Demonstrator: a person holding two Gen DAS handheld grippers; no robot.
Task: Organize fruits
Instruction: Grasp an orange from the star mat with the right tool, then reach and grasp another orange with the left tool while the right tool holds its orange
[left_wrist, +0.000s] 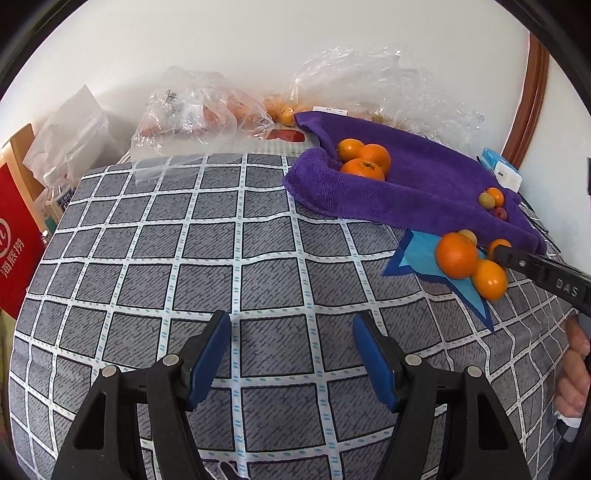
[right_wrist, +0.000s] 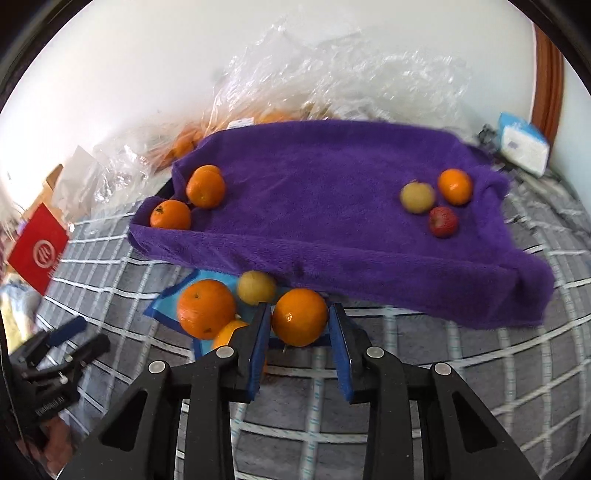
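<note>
The right gripper (right_wrist: 300, 321) has its blue pads clamped on an orange (right_wrist: 300, 316) sitting at the front edge of the purple towel (right_wrist: 332, 206), over a blue paper (right_wrist: 166, 306). Just left of it are a bigger orange (right_wrist: 205, 308) and a yellowish fruit (right_wrist: 255, 287), touching each other. On the towel, 2 oranges (right_wrist: 205, 188) sit at the left end, and an orange, a yellowish fruit and a red fruit (right_wrist: 442, 221) cluster at the right. The left gripper (left_wrist: 291, 328) hangs over the checked cloth (left_wrist: 147, 258), jaws apart, nothing in them.
</note>
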